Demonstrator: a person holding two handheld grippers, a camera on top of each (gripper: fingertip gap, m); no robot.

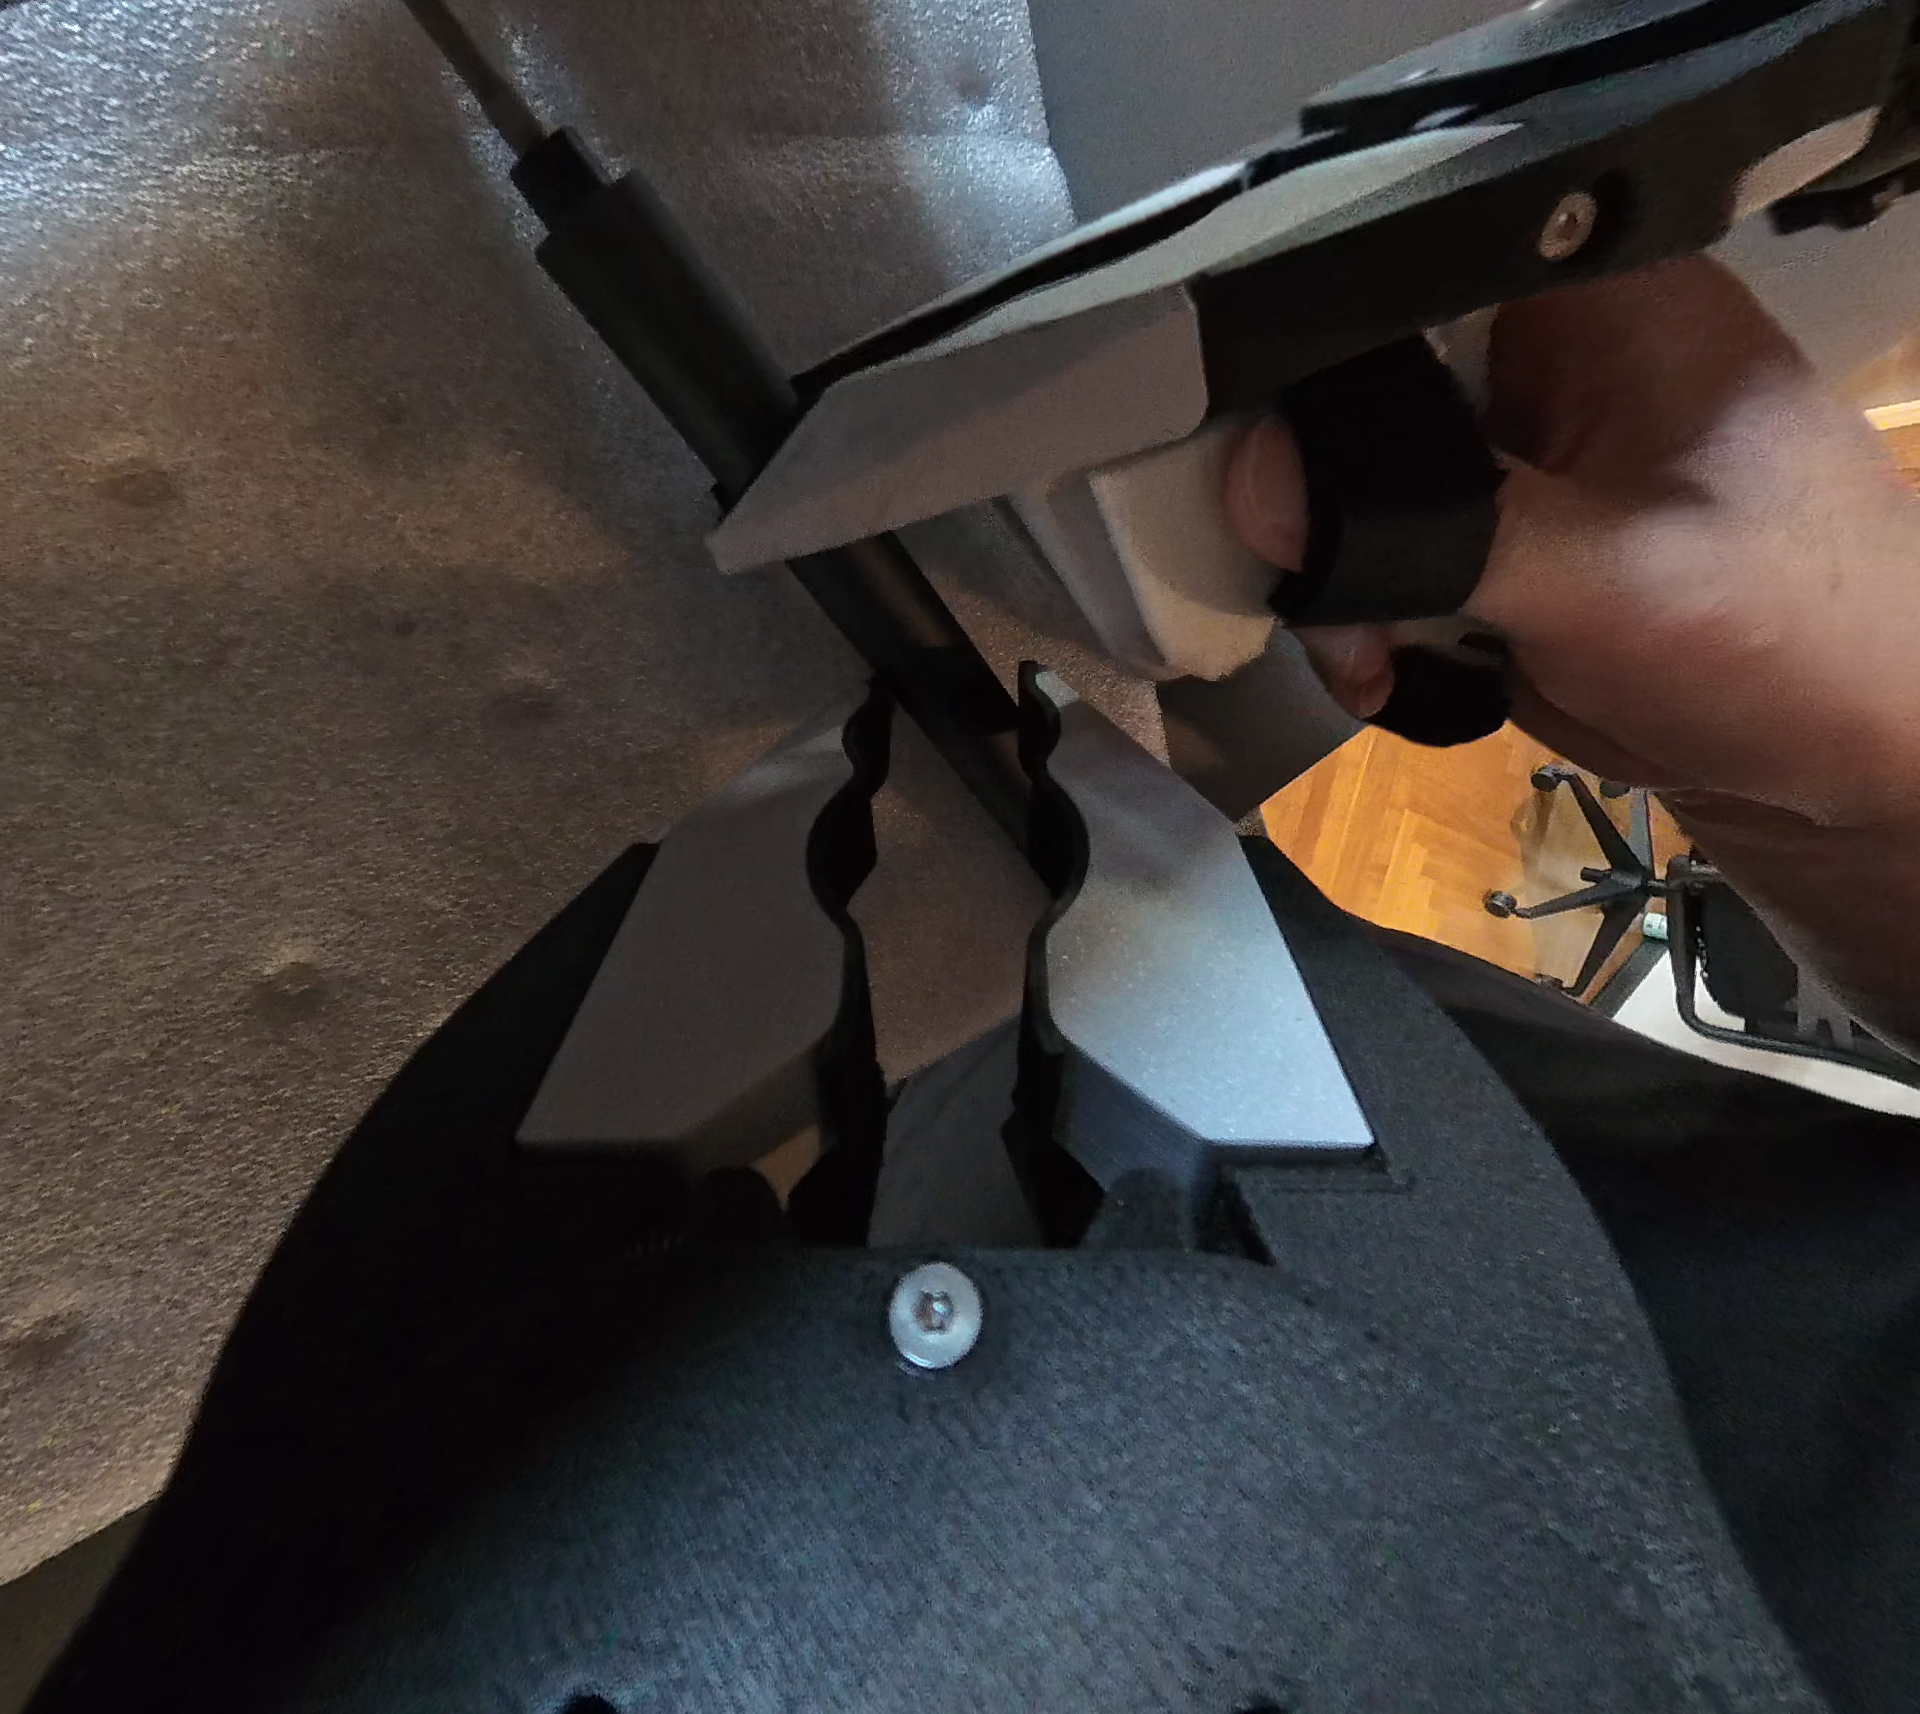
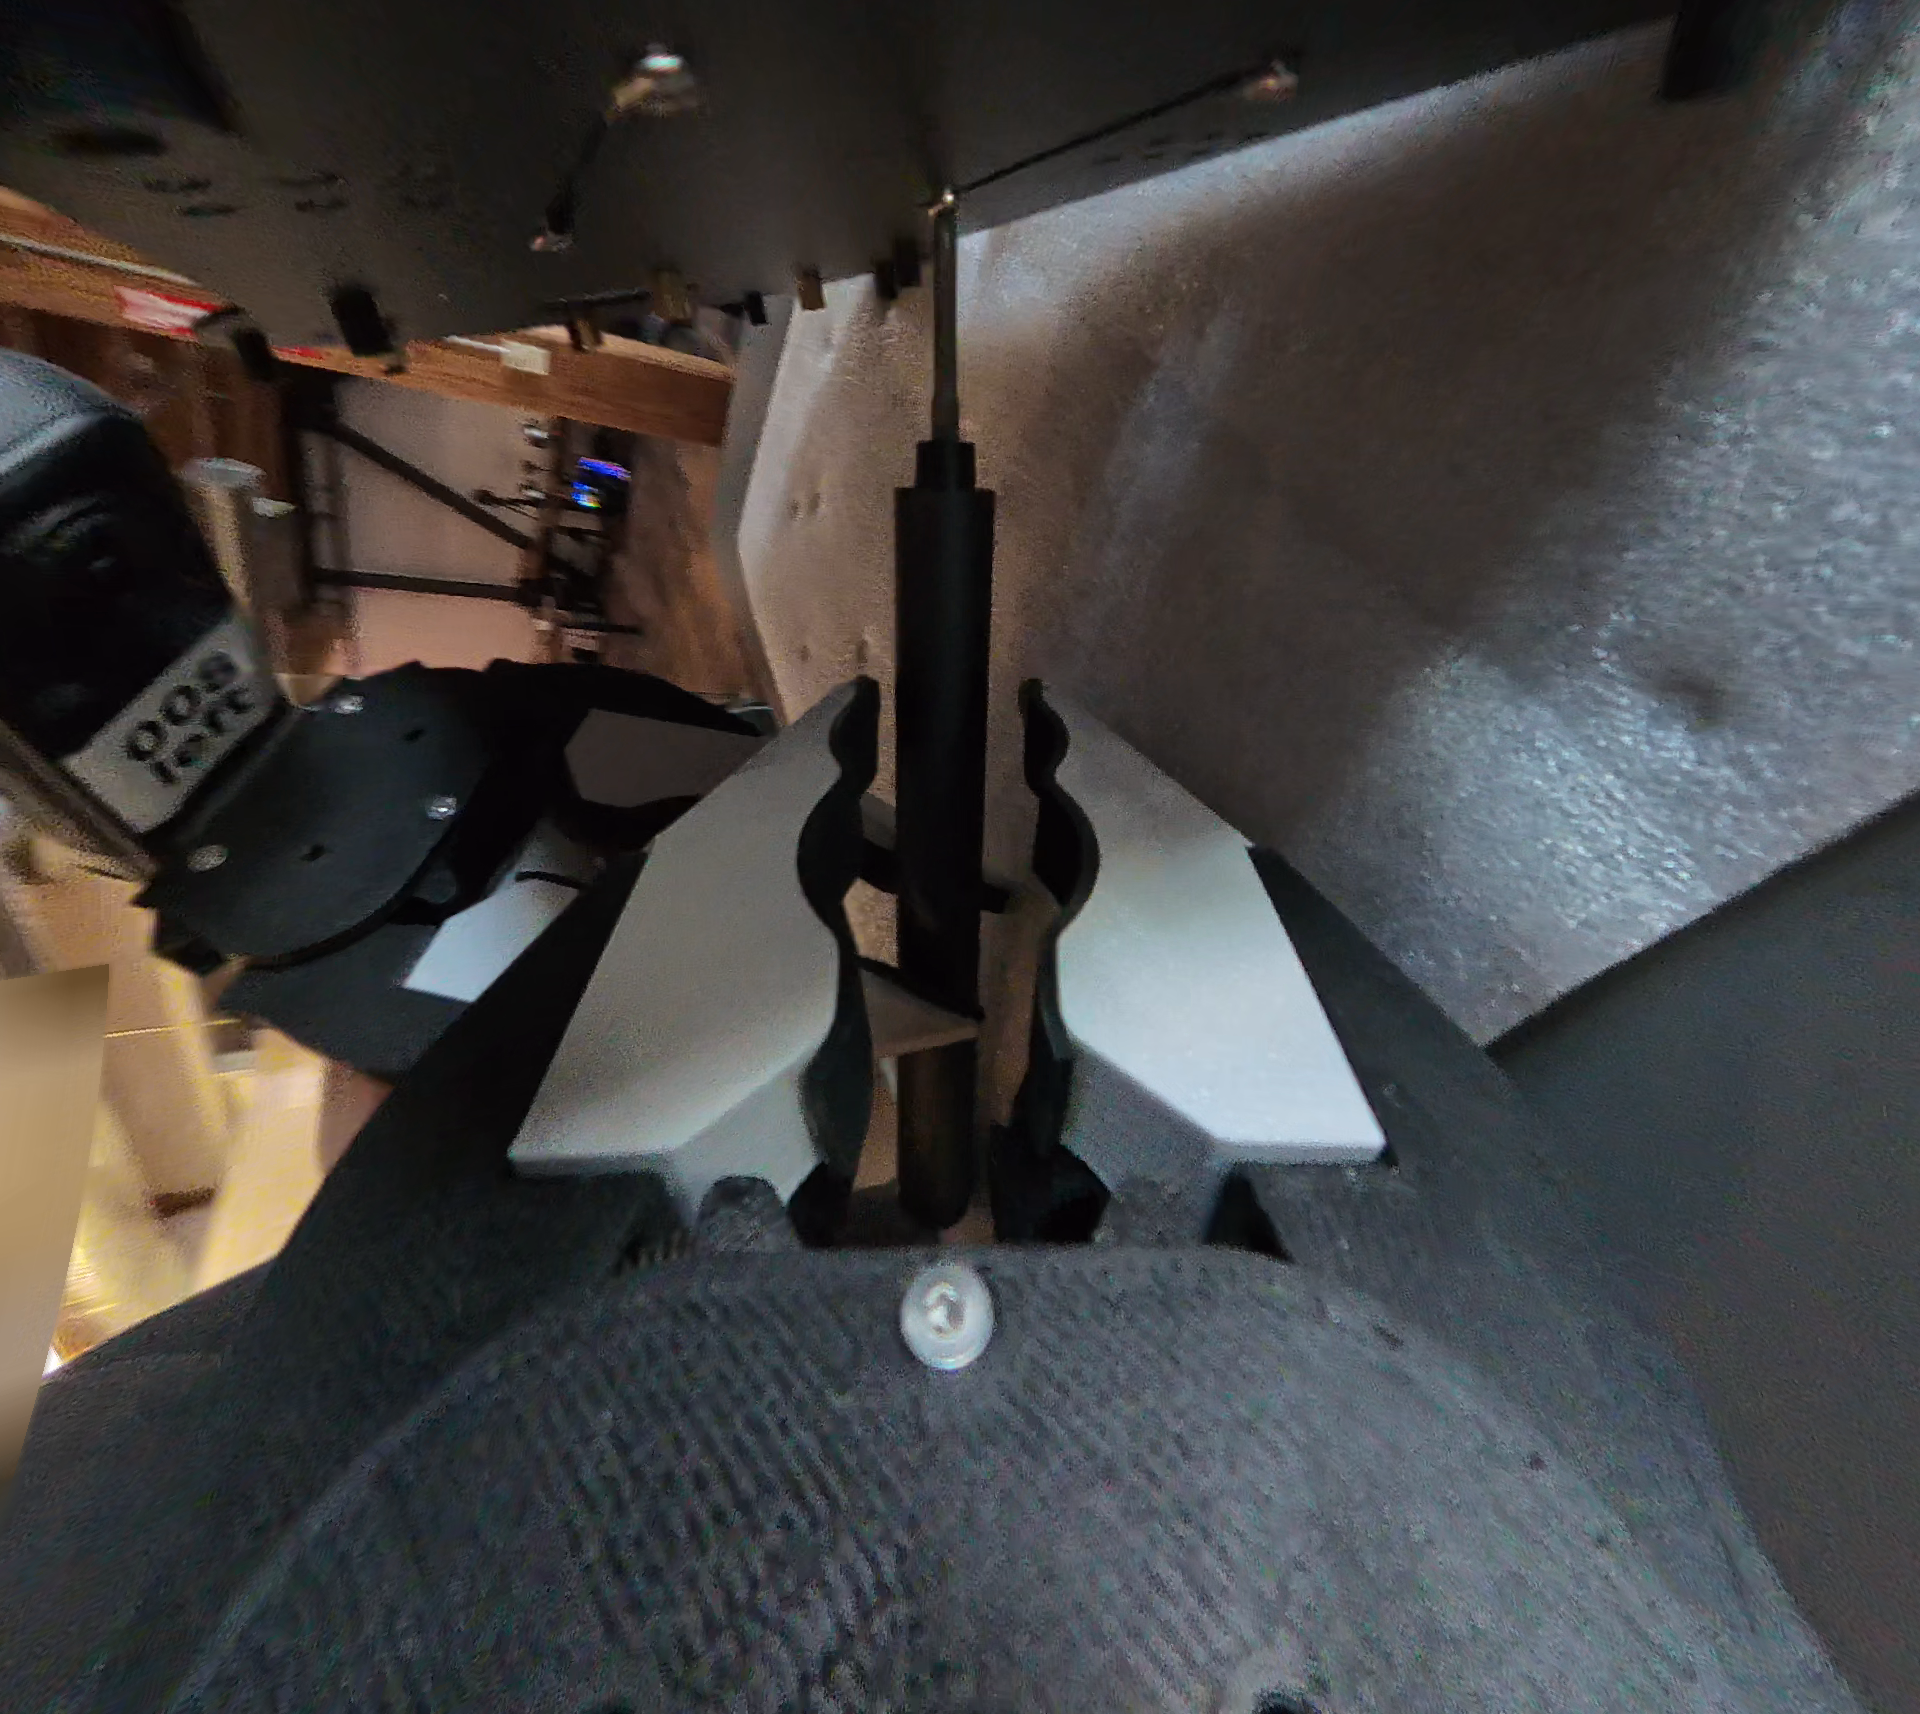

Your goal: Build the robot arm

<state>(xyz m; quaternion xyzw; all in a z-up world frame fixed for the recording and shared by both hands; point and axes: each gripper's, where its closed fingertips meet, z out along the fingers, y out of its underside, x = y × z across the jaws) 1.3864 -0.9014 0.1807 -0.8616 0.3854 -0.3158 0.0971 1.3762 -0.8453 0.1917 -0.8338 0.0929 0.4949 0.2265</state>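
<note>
A screwdriver (image 1: 644, 293) with a black handle and a thin metal shaft runs between both grippers. In the right wrist view the screwdriver (image 2: 940, 625) stands straight between my right gripper's (image 2: 948, 708) jaws. A thin gap shows on each side of the handle. Its tip meets a small screw (image 2: 945, 194) at the edge of a black panel (image 2: 727, 2). My left gripper (image 1: 951, 708) is closed on the handle's rear part at its fingertips. One of its fingers (image 2: 920, 1030) crosses in front of the handle. The right gripper (image 1: 769, 469) reaches in from the upper right, held by a hand (image 1: 1662, 521).
A grey foam sheet (image 1: 260, 521) lies behind the screwdriver and also shows in the right wrist view (image 2: 1455, 417). Beyond its edge are a wooden floor (image 1: 1382, 812), an office chair base (image 1: 1600, 885) and a wooden table (image 2: 582, 376). One gripper's finger ends stand about 5 cm off the other's.
</note>
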